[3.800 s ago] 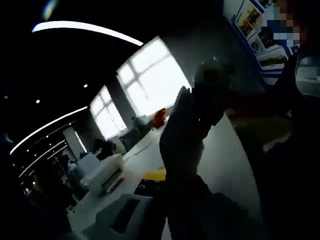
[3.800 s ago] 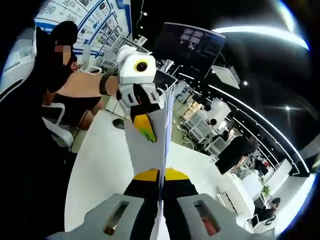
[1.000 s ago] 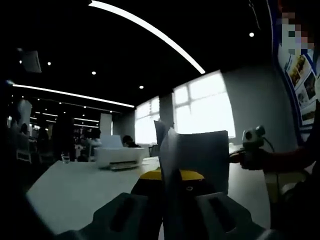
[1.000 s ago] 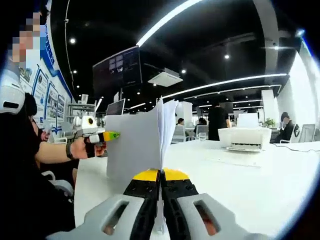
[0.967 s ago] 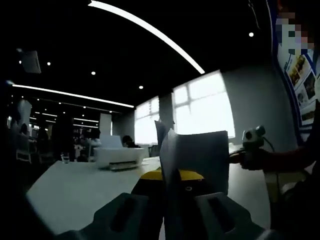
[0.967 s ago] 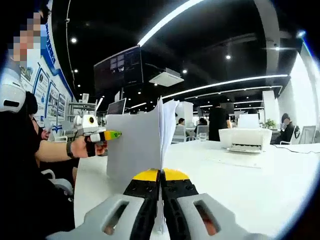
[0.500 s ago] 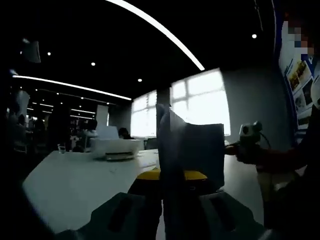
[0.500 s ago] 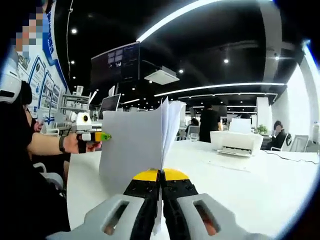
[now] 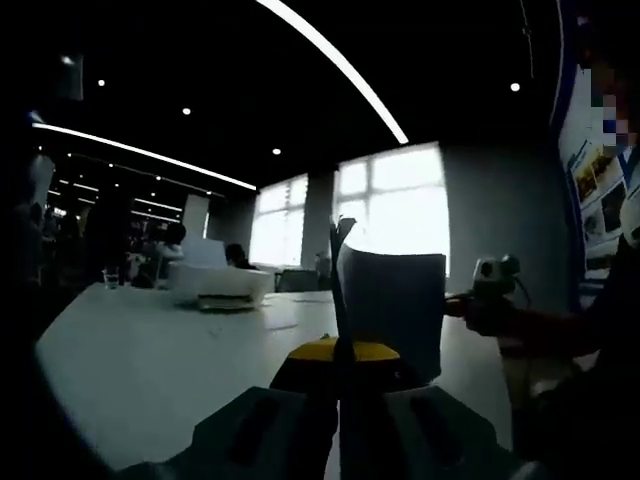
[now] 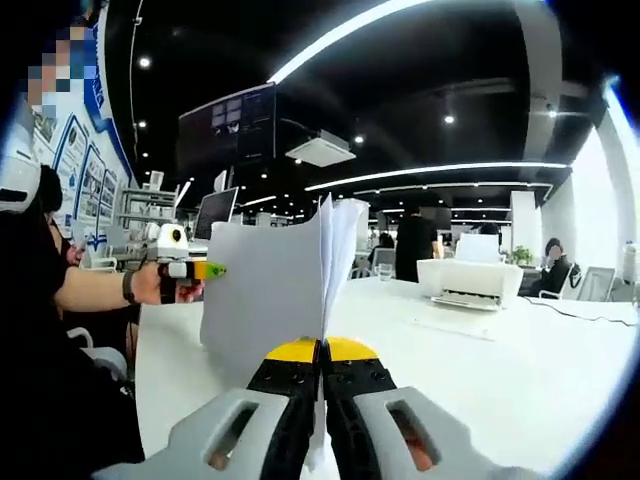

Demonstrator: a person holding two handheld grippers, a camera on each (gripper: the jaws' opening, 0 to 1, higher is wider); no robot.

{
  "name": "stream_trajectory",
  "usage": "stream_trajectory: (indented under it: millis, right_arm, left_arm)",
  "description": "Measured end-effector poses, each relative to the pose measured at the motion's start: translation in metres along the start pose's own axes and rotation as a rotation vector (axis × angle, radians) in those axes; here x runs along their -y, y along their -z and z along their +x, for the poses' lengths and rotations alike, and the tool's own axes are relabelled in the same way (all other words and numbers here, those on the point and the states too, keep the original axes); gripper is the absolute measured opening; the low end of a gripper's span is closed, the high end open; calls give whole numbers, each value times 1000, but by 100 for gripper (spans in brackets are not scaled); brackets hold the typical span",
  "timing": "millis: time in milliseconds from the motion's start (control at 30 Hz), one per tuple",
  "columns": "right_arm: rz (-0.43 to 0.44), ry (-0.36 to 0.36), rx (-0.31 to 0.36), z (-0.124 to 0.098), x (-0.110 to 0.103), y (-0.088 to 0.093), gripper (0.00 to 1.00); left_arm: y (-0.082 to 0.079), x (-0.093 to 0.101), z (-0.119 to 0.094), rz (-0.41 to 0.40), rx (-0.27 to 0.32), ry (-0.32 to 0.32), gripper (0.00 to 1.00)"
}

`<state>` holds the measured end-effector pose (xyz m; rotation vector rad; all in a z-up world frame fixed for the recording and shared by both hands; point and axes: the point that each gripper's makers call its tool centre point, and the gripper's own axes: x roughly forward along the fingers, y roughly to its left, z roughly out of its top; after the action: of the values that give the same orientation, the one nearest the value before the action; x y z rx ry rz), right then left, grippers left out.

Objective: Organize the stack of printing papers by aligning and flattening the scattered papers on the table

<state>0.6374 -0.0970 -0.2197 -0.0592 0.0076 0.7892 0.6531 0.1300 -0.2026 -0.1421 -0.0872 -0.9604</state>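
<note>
Clearly lit, the right gripper (image 10: 321, 352) clamps upright papers (image 10: 275, 285).

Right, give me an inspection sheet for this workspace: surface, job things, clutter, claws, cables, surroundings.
Surface: white table, mostly bare.
Job's things: paper stack held upright on edge, sheets fanned apart at the top; it stands between the two claws.
Clutter: white printer on the table; a glass beyond it.
Claws: right claw shut on the stack's near edge; left claw shut on the opposite edge.
Cables: one thin cable lying on the table at the far right.
Surroundings: open office, ceiling light strips, bright windows, wall posters, people standing and seated in the background.
</note>
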Motion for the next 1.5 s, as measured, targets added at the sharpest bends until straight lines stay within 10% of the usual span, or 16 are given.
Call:
stream_trajectory:
  millis: [400,800,1500]
  right_arm:
    - [126,42,-53,3,24,-16,0]
    - [378,46,-136,16,35,-10,0]
    - [334,207,-205,48,70,51,0]
  left_arm:
    - [-12,-6,25,-120,-50,-23,6]
    - [10,-28,40,-285,-181,-62,6]
    - [68,-49,57,-336,-225,-150,6]
